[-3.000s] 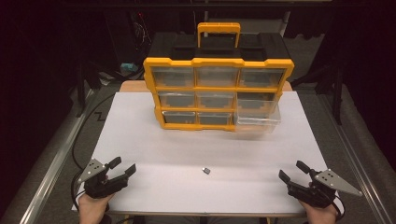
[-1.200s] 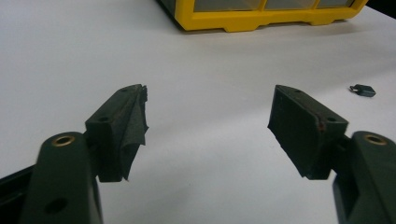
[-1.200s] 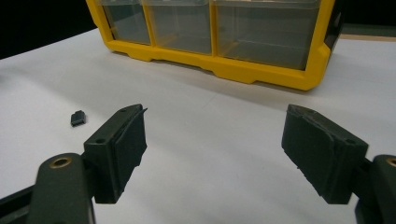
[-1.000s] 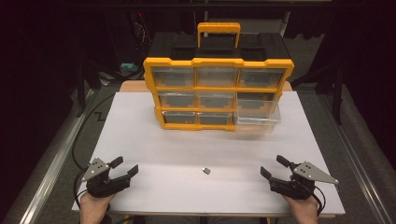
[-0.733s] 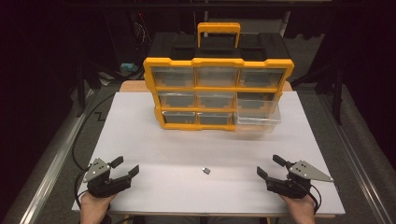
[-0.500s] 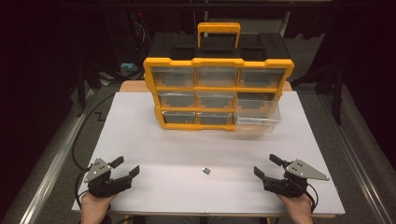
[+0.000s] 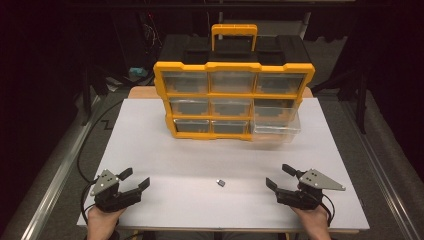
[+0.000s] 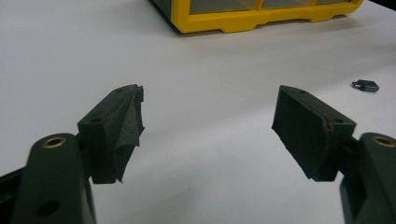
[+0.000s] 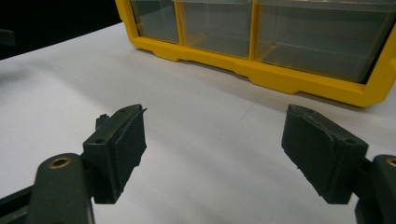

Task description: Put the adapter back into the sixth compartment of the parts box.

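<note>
A small dark part (image 7: 220,183) lies on the white table (image 7: 210,155) near its front edge, between the two hands. My left gripper (image 7: 134,179) rests at the front left, jaws wide open and holding nothing; in its own view the small part (image 8: 365,85) lies off to the right beyond the jaws. My right gripper (image 7: 280,176) sits at the front right, also open and holding nothing, a short way right of the part. In the right gripper view the small part (image 9: 101,121) peeks out behind the left jaw. A yellow drawer organizer (image 7: 233,97) stands at the back.
The organizer's clear lower-right drawer (image 7: 276,122) is pulled out over the table. Its base (image 8: 261,16) and its front drawers (image 9: 261,32) lie ahead of the jaws. Dark floor and metal rails flank the table on both sides.
My right gripper has slid leftward along the front edge toward the small part. The left gripper has stayed in place, and the part has not moved.
</note>
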`<state>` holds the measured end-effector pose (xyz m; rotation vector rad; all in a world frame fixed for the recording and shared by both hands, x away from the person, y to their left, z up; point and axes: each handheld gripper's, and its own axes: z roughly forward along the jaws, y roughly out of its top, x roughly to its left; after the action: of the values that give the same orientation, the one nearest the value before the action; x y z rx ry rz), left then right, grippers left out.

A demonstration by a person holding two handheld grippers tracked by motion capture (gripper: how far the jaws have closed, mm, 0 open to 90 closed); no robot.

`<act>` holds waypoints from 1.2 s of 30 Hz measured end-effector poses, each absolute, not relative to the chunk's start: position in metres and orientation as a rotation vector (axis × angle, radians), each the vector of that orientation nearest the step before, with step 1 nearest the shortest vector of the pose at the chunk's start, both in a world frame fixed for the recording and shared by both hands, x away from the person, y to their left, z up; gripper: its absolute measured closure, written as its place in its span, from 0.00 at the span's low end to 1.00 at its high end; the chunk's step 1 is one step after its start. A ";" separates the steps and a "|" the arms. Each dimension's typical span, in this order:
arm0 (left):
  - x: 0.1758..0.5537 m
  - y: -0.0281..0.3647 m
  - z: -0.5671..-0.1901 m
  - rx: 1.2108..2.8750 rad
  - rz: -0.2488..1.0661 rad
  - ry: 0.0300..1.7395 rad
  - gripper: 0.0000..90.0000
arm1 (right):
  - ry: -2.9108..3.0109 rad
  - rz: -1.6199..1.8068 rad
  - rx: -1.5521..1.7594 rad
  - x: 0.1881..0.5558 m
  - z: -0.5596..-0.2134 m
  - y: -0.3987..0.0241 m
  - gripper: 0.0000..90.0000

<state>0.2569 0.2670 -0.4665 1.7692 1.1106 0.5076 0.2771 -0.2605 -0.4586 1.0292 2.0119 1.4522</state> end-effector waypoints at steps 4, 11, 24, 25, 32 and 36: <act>0.257 0.267 -0.466 1.763 0.515 1.108 0.28 | 2.007 1.461 1.016 0.279 -0.458 -0.257 0.25; 0.257 0.268 -0.467 1.754 0.502 1.114 0.28 | 2.023 1.473 1.002 0.282 -0.458 -0.250 0.25; 0.257 0.266 -0.467 1.767 0.497 1.106 0.28 | 2.043 1.495 0.984 0.285 -0.457 -0.239 0.25; 0.257 0.266 -0.467 1.767 0.496 1.106 0.28 | 2.045 1.499 0.978 0.286 -0.458 -0.238 0.25; 0.257 0.266 -0.467 1.767 0.494 1.105 0.28 | 2.065 1.500 0.966 0.288 -0.458 -0.231 0.25; 0.258 0.266 -0.467 1.770 0.492 1.105 0.28 | 2.079 1.502 0.963 0.291 -0.458 -0.225 0.25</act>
<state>0.2575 0.2661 -0.4673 1.7701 1.1055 0.4917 0.2905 -0.2248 -0.4582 0.9626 2.0795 1.5020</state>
